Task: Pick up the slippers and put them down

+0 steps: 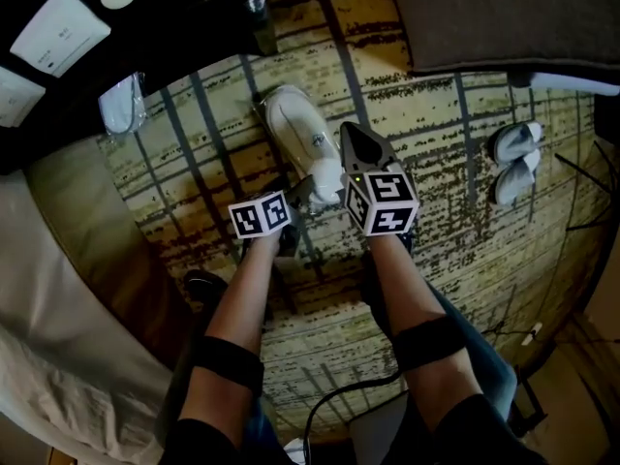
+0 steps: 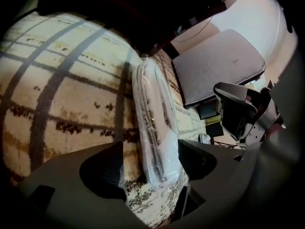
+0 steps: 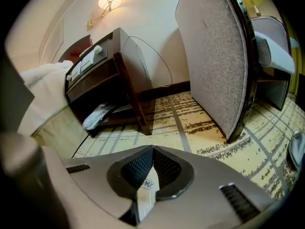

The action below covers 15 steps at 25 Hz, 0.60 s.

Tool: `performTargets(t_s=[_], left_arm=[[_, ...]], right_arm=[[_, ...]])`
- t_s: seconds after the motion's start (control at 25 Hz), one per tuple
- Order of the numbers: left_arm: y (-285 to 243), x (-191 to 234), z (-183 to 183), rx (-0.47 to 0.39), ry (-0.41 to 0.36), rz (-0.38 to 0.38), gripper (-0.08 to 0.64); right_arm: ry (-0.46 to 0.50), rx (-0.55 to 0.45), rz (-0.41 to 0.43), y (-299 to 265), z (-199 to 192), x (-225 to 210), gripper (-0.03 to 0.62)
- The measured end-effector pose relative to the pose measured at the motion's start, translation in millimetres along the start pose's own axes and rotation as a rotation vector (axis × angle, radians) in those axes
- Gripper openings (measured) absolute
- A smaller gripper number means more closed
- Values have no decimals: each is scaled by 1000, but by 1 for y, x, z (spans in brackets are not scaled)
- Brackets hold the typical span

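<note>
Dim rm, lit by wall lamp [image 3: 110, 1]; heavy fisheye warp + dark vignette at edges, pics soft.

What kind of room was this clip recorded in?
Probably a hotel bedroom. A bed with white linen stands next to a dark nightstand, a wall lamp glows above it, and plastic-wrapped slippers lie on the patterned carpet.

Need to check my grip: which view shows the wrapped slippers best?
Head view: it shows the whole wrapped slippers against the carpet. Left gripper view shows them close, between its open jaws; right gripper view shows only a pinched scrap of wrapper.
</note>
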State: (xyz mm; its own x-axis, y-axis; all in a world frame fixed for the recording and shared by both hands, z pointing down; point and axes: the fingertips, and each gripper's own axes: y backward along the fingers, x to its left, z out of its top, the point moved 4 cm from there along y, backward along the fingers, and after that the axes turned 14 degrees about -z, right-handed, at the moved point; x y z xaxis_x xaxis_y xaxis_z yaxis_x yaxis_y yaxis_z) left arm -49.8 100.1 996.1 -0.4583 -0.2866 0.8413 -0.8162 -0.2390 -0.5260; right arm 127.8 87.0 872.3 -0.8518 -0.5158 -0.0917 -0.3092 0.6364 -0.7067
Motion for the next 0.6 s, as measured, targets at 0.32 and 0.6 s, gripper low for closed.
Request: performTargets(t_s=[0.32,0.6], left_arm=[[-30,-3,3,11,1,-26,373],[-33,2,5,12,-14,44,253]], right_arm=[[-22,19,-6,-9,-20,-12,3],[-27,24,-13,-15,-20,-18,3]])
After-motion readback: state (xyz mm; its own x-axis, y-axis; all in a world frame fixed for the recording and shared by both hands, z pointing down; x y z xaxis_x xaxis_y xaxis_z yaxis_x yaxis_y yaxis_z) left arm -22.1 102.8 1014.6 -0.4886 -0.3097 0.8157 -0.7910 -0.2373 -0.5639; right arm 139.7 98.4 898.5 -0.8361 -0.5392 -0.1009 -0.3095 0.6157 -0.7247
